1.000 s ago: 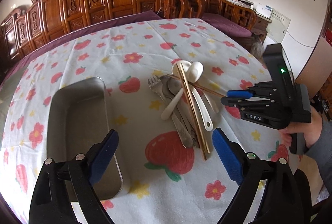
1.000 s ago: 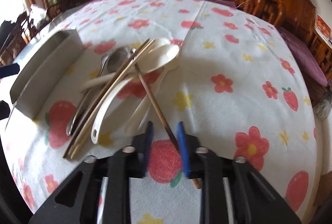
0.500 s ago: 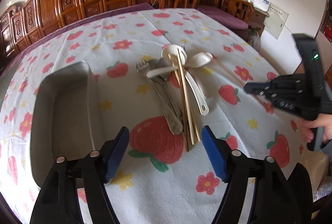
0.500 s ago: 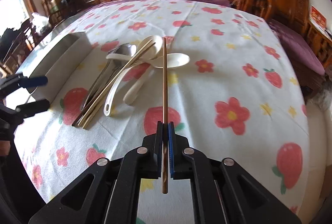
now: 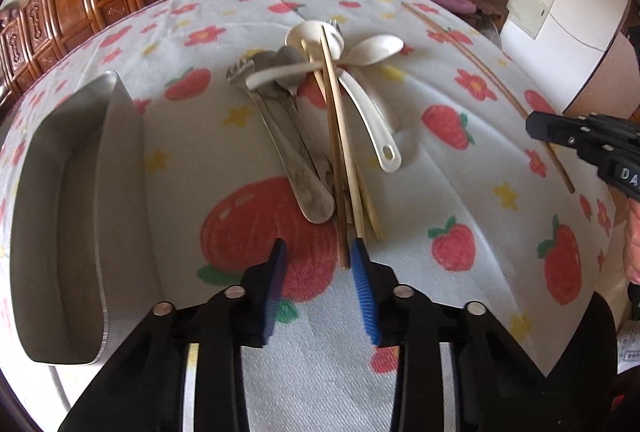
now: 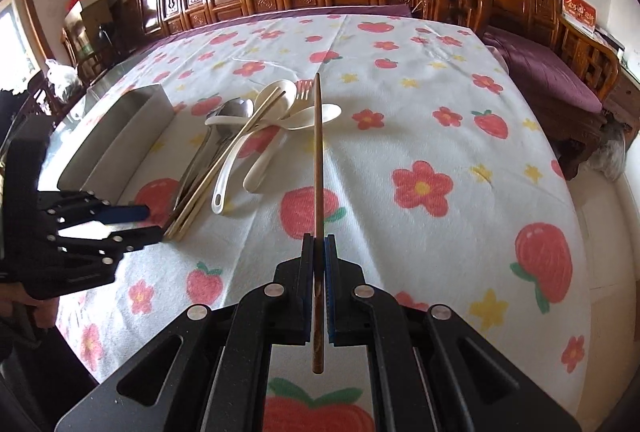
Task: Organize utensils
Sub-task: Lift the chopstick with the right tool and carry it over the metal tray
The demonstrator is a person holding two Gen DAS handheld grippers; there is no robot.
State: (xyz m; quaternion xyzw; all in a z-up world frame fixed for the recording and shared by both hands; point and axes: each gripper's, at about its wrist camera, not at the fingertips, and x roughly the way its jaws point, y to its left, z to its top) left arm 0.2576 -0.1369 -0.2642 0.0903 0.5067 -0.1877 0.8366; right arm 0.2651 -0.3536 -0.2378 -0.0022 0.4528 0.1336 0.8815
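Wooden chopstick (image 6: 318,168) in tilted right gripper (image 6: 319,252)

We see a table draped in a white cloth (image 6: 420,120) printed with strawberries and red flowers. Taking the metal tray (image 5: 80,212) as our landmark: it sits directly on the cloth at the table's left side. Just to its right lies a heap of utensils on the cloth: steel spoons (image 5: 304,176) nearest the tray, pale wooden chopsticks (image 5: 334,136) across them, and white plastic spoons (image 5: 372,120) on the heap's far side from the tray.
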